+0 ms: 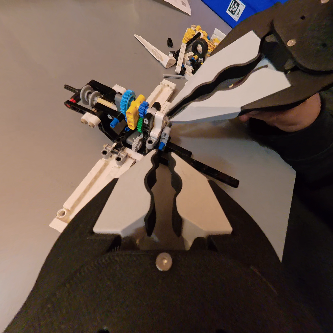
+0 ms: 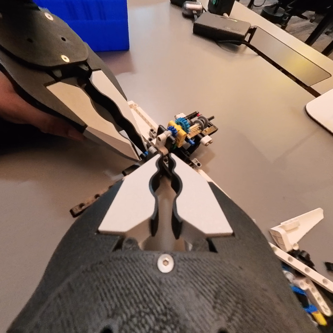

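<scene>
A toy-brick gear model point(image 1: 133, 115) with blue, green and grey gears, a yellow connector and white panels lies on the grey table point(image 1: 36, 90). My left gripper point(image 1: 163, 153) is shut on the model's long black beam point(image 1: 207, 171) where it joins the body. It shows from the upper left in the right wrist view point(image 2: 141, 155), next to a blue pin. My right gripper point(image 2: 166, 155) reaches the model point(image 2: 180, 133) at its white connector. In the left wrist view it point(image 1: 168, 119) is shut on a small grey pin there.
A pile of loose bricks with a black tyre point(image 1: 196, 48) and a white wing panel point(image 1: 155, 51) lie beyond the model. A blue bin point(image 2: 100, 23) stands behind. A black power brick point(image 2: 221, 27) and more white parts point(image 2: 297, 228) lie to the right. A hand point(image 1: 284, 115) holds the right gripper. Both grippers' tips are close together, under 4 cm apart.
</scene>
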`<state>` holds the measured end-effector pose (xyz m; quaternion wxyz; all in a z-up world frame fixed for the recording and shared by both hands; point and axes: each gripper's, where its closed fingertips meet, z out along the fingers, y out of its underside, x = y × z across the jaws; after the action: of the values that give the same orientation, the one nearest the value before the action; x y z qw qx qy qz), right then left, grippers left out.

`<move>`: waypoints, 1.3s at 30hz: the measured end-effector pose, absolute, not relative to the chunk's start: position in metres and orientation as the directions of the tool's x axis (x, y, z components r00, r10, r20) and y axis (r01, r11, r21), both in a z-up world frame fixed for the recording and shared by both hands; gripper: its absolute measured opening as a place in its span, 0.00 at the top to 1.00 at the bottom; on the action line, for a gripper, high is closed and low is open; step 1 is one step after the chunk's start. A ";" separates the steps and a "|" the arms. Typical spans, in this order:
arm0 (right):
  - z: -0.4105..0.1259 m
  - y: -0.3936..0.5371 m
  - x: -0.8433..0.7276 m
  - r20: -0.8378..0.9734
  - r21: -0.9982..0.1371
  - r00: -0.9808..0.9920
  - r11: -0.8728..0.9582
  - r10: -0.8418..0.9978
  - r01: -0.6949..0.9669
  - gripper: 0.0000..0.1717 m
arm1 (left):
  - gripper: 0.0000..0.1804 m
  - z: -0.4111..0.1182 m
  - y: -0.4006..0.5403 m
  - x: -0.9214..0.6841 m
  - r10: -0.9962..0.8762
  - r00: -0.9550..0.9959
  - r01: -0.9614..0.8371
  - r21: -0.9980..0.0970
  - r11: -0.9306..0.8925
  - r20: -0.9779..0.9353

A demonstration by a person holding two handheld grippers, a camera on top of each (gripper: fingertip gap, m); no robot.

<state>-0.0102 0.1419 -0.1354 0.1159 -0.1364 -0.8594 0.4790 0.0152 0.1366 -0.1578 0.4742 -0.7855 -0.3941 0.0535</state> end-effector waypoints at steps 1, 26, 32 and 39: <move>-0.133 0.143 -0.009 0.046 -0.864 -0.940 0.486 0.338 0.132 0.99 | 0.96 -0.158 0.137 0.015 0.672 0.684 0.567 -0.788 -0.242 0.285; -0.152 0.143 0.004 -0.102 -0.841 -0.946 0.481 0.308 0.247 0.94 | 0.99 -0.152 0.138 0.010 0.690 0.687 0.518 -0.820 -0.246 0.227; -0.149 0.147 -0.001 -0.086 -0.846 -0.940 0.474 0.331 0.244 0.96 | 1.00 -0.145 0.132 0.006 0.705 0.663 0.514 -0.838 -0.182 0.253; -0.148 0.149 -0.003 -0.082 -0.849 -0.935 0.467 0.346 0.247 0.95 | 0.98 -0.151 0.138 0.003 0.701 0.671 0.528 -0.820 -0.224 0.241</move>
<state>-0.0033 0.1485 -0.1480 0.0506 -0.1734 -0.8549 0.4864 0.0033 0.1381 -0.1512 0.4815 -0.7770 -0.3954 0.0902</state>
